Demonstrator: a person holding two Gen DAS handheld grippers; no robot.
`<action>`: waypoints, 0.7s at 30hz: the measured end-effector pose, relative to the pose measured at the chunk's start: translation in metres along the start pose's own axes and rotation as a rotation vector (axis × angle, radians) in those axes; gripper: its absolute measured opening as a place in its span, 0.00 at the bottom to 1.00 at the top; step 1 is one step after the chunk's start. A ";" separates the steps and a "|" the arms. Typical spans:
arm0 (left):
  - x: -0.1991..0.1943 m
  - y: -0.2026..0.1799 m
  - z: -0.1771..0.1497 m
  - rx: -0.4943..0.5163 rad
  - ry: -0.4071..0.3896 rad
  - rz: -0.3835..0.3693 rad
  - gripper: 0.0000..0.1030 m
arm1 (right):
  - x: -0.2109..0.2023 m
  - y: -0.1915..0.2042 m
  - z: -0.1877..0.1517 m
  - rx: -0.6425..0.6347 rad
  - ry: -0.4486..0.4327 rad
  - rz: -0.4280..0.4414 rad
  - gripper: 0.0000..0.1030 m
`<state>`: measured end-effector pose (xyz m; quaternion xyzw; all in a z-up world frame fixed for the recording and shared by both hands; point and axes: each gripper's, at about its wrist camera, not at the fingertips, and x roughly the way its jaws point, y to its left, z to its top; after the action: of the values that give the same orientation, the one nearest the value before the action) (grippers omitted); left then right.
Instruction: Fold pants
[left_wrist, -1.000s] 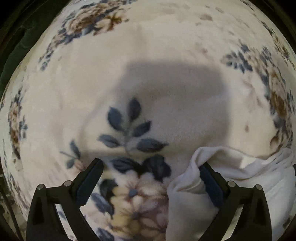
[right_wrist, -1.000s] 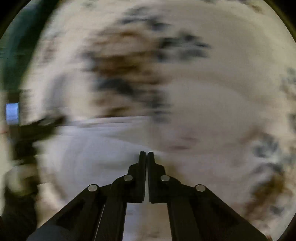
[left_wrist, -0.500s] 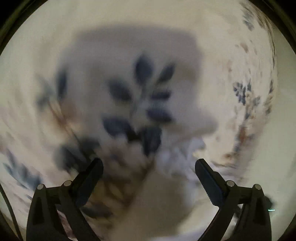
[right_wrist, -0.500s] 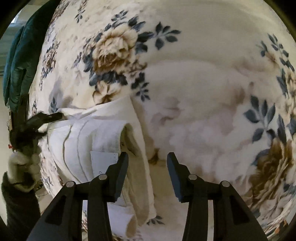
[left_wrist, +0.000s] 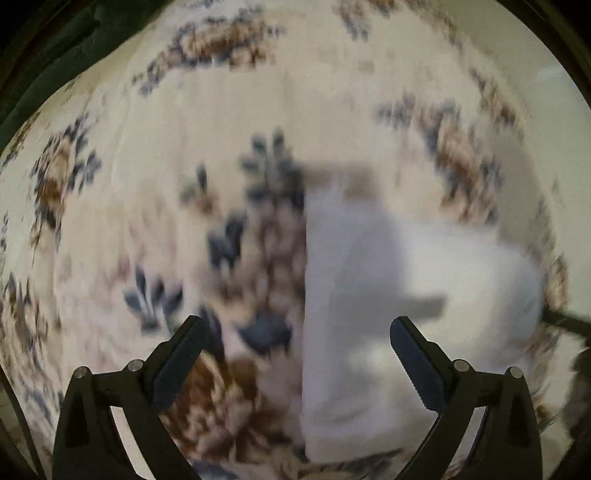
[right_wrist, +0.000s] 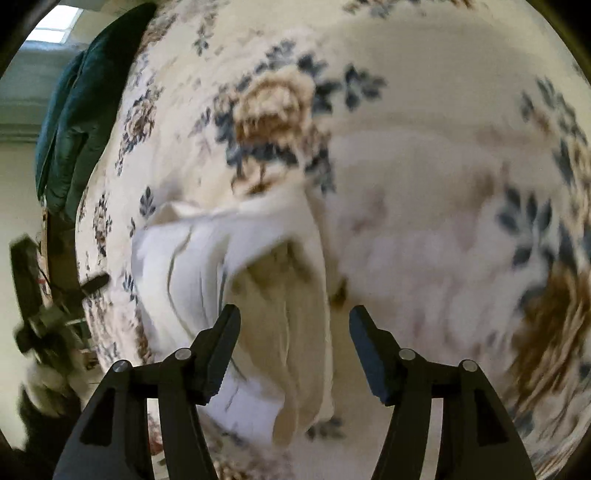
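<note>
On the floral blanket (right_wrist: 424, 110) the folded pants (right_wrist: 221, 266) lie free; the right gripper (right_wrist: 293, 343) has just spread and let go, the left gripper (left_wrist: 295, 354) gapes empty, so this fold looks finished.

Black claw (right_wrist: 293, 343) arms studded with silver screws.

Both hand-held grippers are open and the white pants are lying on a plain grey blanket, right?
Not quite: the blanket is cream with blue and brown flowers, not plain grey, as the right wrist view shows. The white pants do lie on it, and the left hand-held gripper and right hand-held gripper are open.
</note>
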<state>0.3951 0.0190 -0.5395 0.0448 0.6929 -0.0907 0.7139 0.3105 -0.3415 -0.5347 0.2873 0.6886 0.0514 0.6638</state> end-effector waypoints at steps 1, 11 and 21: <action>0.007 -0.007 -0.010 0.009 0.014 0.032 0.99 | 0.001 -0.003 -0.007 0.027 0.011 0.018 0.63; 0.037 -0.048 -0.052 0.020 0.017 0.158 0.99 | 0.025 -0.020 -0.080 0.202 0.045 0.116 0.63; 0.035 -0.071 -0.053 0.045 0.010 0.164 1.00 | 0.051 0.014 -0.094 0.045 -0.023 -0.151 0.37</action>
<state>0.3307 -0.0428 -0.5723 0.1181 0.6881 -0.0472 0.7144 0.2287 -0.2766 -0.5627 0.2500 0.7018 -0.0178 0.6668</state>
